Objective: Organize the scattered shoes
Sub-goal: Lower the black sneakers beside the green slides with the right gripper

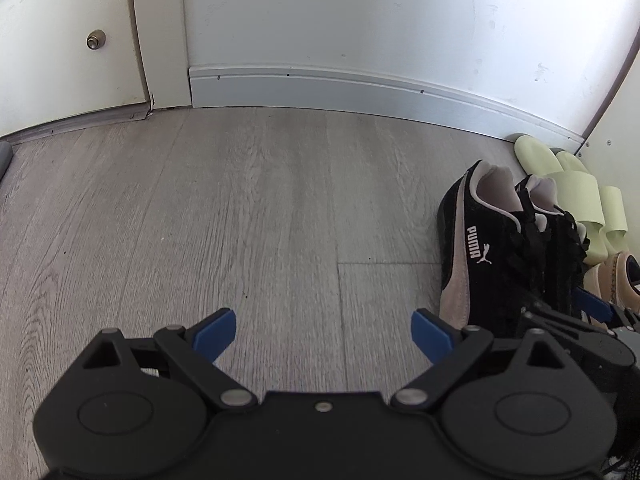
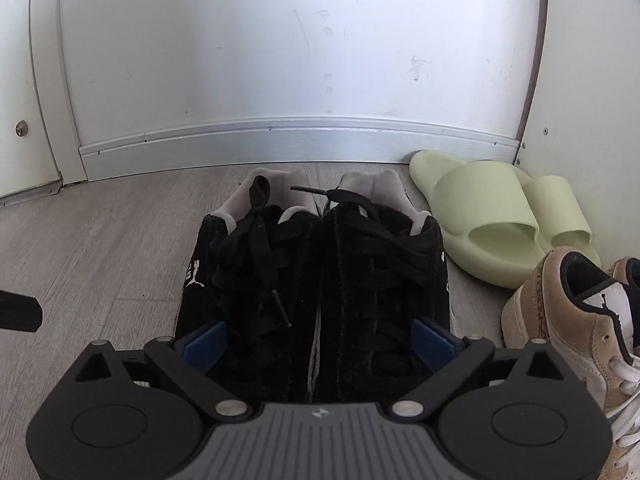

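grey plank flooring [image 1: 240, 208] runs to a white wall [image 2: 280, 60], where the black sneaker pair [image 2: 320, 280] sits side by side. right gripper [image 2: 320, 344] straddles their toes, jaws apart, pads beside the outer sides. left gripper [image 1: 323, 336] hangs spread over bare floor, left of them.

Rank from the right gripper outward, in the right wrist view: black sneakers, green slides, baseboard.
1. black sneakers: side by side between the wide-open fingers of the right gripper.
2. green slides: farther back, right, in the corner.
3. baseboard: farthest, along the wall.
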Demonstrator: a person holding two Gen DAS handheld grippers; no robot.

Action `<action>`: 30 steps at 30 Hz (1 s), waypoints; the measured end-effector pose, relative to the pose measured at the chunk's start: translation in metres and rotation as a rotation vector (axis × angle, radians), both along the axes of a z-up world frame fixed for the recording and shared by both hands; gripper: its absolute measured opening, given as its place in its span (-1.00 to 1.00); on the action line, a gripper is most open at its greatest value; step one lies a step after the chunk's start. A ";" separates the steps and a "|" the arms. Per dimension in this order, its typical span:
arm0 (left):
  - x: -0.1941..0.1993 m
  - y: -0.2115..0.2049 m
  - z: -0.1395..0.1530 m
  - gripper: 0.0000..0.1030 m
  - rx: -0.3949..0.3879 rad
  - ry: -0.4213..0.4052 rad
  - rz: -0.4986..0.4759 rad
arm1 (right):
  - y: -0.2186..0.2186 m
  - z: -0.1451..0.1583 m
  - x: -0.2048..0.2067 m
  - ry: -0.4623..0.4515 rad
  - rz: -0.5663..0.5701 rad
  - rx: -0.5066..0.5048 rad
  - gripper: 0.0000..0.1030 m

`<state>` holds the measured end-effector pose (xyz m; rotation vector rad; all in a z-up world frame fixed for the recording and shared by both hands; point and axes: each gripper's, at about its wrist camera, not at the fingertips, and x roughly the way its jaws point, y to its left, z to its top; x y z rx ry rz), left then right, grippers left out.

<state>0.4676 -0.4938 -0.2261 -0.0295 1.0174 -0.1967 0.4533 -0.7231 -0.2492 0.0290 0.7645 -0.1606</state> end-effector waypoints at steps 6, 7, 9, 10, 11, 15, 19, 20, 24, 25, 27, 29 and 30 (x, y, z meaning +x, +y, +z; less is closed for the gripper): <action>0.000 0.000 -0.001 0.85 0.005 0.001 -0.001 | -0.013 -0.002 0.016 -0.020 -0.007 0.035 0.62; 0.000 0.000 -0.002 0.85 0.006 0.003 0.000 | -0.015 -0.002 0.019 -0.022 0.002 0.033 0.60; 0.001 0.000 -0.003 0.85 0.005 0.007 0.002 | -0.022 -0.001 0.027 -0.025 -0.001 0.043 0.54; 0.001 0.000 -0.004 0.85 0.005 0.009 0.002 | -0.026 -0.001 0.032 -0.027 -0.006 0.050 0.53; 0.001 0.000 -0.005 0.85 0.006 0.010 0.001 | -0.029 -0.001 0.036 -0.027 -0.010 0.056 0.52; 0.002 -0.002 -0.008 0.85 0.013 0.013 -0.006 | -0.037 -0.003 0.058 -0.036 -0.019 0.044 0.51; 0.004 -0.002 -0.010 0.85 0.019 0.013 -0.013 | -0.042 -0.005 0.076 -0.045 -0.028 0.043 0.51; 0.006 -0.003 -0.010 0.85 0.020 0.009 -0.016 | -0.043 -0.005 0.081 -0.046 -0.031 0.043 0.51; 0.013 -0.004 -0.010 0.85 0.023 -0.006 -0.024 | -0.046 -0.006 0.095 -0.049 -0.045 0.039 0.51; 0.016 -0.005 -0.009 0.85 0.022 -0.010 -0.026 | -0.047 -0.007 0.099 -0.051 -0.048 0.039 0.51; 0.019 -0.007 -0.009 0.85 0.019 -0.015 -0.030 | -0.050 -0.007 0.105 -0.055 -0.054 0.039 0.51; 0.021 -0.009 -0.009 0.85 0.020 -0.019 -0.034 | -0.052 -0.008 0.114 -0.059 -0.060 0.040 0.52; 0.022 -0.009 -0.009 0.85 0.022 -0.020 -0.036 | -0.054 -0.008 0.118 -0.061 -0.061 0.041 0.52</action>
